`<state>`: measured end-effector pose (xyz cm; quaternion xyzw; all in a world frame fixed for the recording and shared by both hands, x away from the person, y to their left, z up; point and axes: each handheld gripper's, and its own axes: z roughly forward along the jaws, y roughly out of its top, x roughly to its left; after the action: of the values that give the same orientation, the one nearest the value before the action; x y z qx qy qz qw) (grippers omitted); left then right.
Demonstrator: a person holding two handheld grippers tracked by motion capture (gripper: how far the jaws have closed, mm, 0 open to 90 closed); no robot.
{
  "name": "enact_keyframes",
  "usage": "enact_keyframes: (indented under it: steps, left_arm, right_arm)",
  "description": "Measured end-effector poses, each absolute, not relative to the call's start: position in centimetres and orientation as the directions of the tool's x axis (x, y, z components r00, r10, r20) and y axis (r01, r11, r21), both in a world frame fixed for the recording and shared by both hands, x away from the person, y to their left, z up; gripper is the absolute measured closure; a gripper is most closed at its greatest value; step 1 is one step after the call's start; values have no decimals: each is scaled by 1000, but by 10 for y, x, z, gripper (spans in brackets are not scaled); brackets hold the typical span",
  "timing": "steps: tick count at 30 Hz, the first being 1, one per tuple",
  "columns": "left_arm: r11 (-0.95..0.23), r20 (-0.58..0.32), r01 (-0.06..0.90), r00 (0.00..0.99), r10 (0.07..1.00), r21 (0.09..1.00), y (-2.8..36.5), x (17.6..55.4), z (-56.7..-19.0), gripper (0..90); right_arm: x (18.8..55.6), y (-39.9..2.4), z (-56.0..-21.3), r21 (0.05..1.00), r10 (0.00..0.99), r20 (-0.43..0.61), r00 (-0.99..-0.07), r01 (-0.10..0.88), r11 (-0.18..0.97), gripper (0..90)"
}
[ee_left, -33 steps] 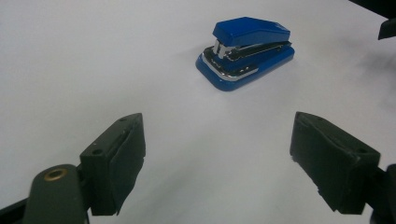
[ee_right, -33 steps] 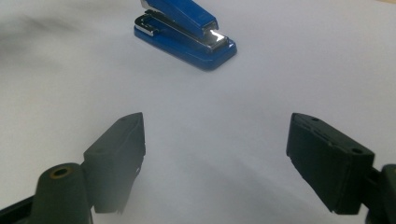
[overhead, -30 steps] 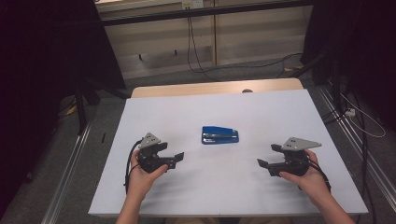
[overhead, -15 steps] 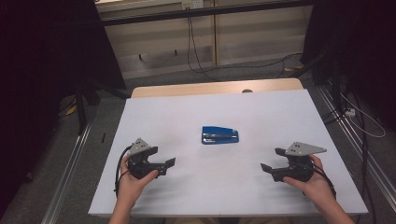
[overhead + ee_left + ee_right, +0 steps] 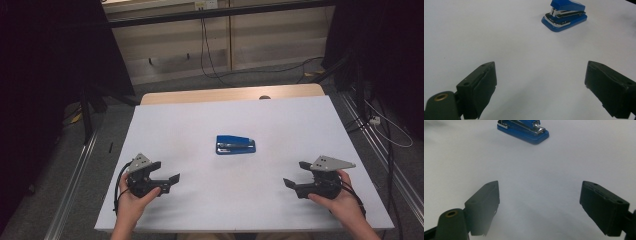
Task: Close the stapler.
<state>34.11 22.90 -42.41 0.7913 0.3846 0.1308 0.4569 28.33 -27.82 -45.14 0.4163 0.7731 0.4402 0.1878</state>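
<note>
A blue stapler point(image 5: 235, 144) is lying mid-table point(image 5: 210, 115), well apart from both grippers. The left gripper point(image 5: 165, 180) and right gripper point(image 5: 296, 178) are hovering near the front edge, jaws spread wide and gripping nothing.

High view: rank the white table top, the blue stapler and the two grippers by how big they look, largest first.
1. white table top, far the largest.
2. left gripper and right gripper: look about alike, so no ranking between them.
3. blue stapler, slightly smaller, though it lies farther from the camera.
</note>
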Motion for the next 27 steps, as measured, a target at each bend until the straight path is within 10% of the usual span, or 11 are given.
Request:
enact_keyframes:
  steps: [27]
  left_arm:
    - [-282, -143, 484, 670, 728, 829, 250, 332, -428, 78]
  right_arm:
    - [278, -283, -453, 852, 806, 81, -586, 461, 249, 161]
